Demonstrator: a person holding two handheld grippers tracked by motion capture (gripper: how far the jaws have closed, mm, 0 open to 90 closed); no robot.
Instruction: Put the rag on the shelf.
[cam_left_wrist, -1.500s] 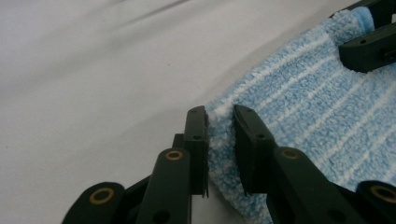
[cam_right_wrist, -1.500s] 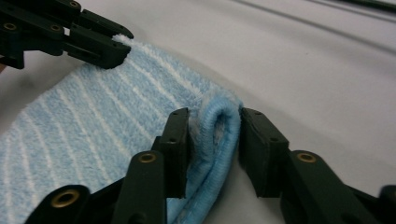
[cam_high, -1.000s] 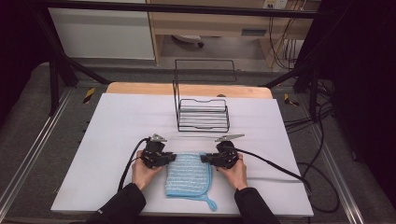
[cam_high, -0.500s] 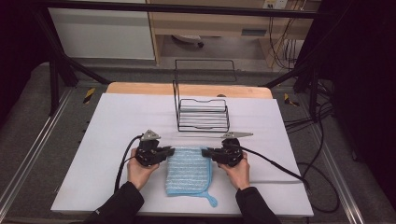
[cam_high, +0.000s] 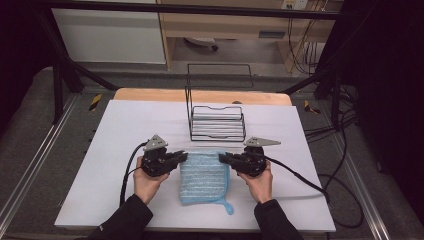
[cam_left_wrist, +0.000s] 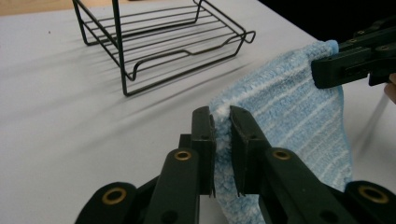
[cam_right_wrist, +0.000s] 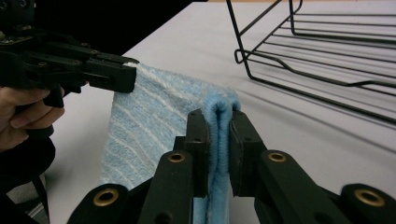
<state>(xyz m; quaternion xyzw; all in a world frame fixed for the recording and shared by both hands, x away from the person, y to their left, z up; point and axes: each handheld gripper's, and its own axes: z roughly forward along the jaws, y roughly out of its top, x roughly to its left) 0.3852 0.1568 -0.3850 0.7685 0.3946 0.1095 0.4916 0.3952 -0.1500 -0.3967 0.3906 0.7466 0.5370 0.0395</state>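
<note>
Got my left gripper (cam_left_wrist: 222, 122) and right gripper (cam_right_wrist: 218, 122) each pinching a far corner of the striped light-blue terry cloth (cam_high: 204, 176) — thin bite, so any tug apart could pop it loose near the black wire rack (cam_high: 216, 120).

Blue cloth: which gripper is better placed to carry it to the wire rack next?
Neither clearly. The left gripper and right gripper each pinch a far corner of the blue cloth, level with each other, the wire rack just beyond them. Probably both move together.
</note>
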